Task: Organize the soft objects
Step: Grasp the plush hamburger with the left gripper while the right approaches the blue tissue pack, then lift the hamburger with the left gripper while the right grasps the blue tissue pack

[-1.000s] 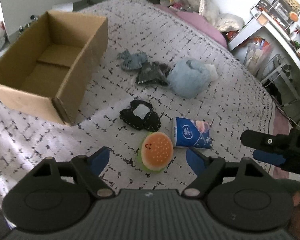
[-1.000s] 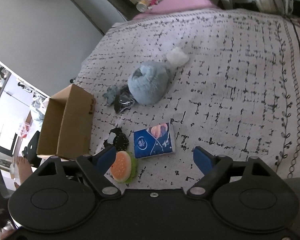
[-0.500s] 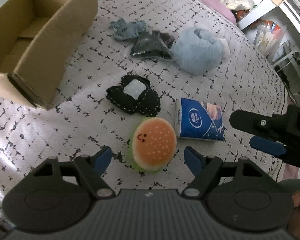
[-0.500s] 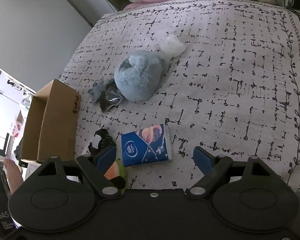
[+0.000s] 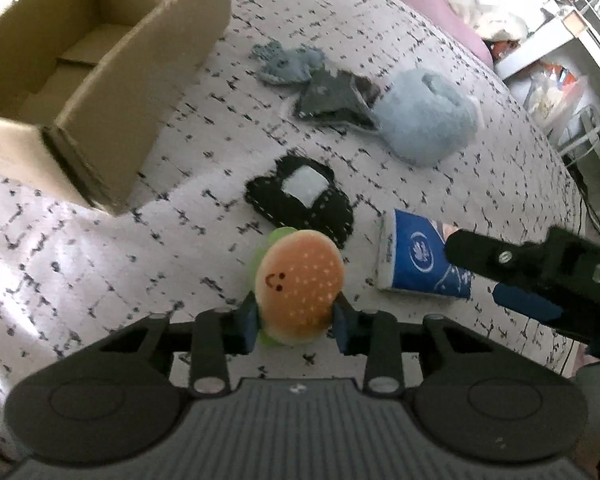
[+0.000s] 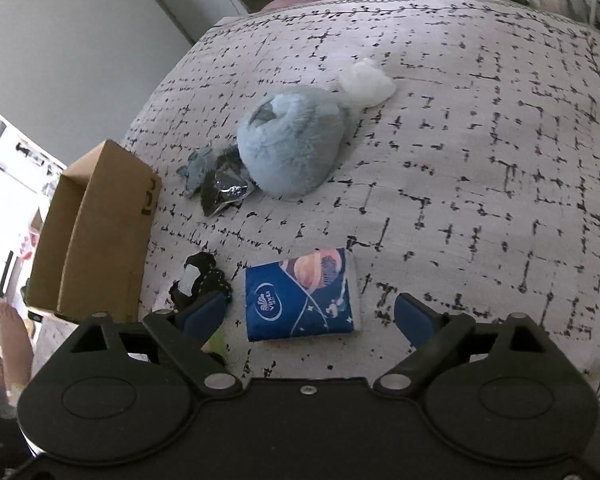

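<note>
My left gripper [image 5: 294, 322] is shut on a plush hamburger [image 5: 300, 284] with a smiley face, low over the patterned bedspread. My right gripper [image 6: 310, 314] is open and hovers over a blue tissue pack [image 6: 302, 294], which also shows in the left wrist view [image 5: 418, 258]. A black plush with a white patch [image 5: 300, 196] lies just beyond the hamburger. A fluffy light-blue plush [image 5: 426, 122], a dark grey piece [image 5: 332, 98] and a blue-grey piece [image 5: 288, 62] lie farther back. An open cardboard box [image 5: 100, 60] stands at the left.
The bedspread [image 6: 480, 160] stretches to the right. A white soft lump [image 6: 366, 82] rests behind the blue plush. A pink pillow [image 5: 440, 12] and cluttered shelves [image 5: 560, 60] lie beyond the bed's far edge. A bare foot [image 6: 14, 344] shows at the left.
My left gripper moved forward and closed on the hamburger plush, which it was open around before. My right gripper came closer over the tissue pack, still open.
</note>
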The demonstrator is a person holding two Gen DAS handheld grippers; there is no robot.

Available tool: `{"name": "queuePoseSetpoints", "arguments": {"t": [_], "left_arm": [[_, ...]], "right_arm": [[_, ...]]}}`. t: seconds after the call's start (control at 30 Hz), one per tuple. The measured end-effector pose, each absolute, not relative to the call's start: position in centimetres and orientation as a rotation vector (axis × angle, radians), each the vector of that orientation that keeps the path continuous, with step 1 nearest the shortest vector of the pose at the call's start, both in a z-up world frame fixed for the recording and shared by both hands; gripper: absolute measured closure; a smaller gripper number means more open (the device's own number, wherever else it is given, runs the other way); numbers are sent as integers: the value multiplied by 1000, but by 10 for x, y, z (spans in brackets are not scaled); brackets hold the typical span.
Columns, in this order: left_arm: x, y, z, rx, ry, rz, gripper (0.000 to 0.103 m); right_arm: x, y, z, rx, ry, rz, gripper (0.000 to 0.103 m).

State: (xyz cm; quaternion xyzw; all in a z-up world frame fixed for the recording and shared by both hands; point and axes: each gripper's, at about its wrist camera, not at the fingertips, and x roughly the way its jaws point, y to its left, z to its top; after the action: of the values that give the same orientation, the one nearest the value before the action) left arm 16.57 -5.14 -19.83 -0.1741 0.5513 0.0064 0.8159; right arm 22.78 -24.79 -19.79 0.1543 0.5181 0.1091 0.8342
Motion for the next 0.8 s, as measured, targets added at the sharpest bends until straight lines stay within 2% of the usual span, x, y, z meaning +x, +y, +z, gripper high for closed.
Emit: {"name": "queuePoseSetpoints", "arguments": {"t": [0.1,0.27,0.6,0.63,0.67,0.7,0.8], "left_arm": [[162,-42,-193,-392,1161,28,68],[156,-30,-183,-401,1141,43,68],[145,-10,-165,-446,1084,69,68],[143,-9,-163,-450,1077,68,68],[142,-8,-160,-451,1069,64,68],[141,-7,-157,-450,1061,62,68],[139,-3,-149,-449,1039,57,68]], "right_arm": [[230,-240,-202,304,1101,235,11],[232,-231,-204,276,1105,235,3],[235,-208,-215,158,1122,193,3],[235,-204,-217,130,1124,189,9],[234,-201,-218,104,1127,186,21],[233,-198,-220,80,1131,181,29],[231,-194,-217,46,1127,168,33]]}}
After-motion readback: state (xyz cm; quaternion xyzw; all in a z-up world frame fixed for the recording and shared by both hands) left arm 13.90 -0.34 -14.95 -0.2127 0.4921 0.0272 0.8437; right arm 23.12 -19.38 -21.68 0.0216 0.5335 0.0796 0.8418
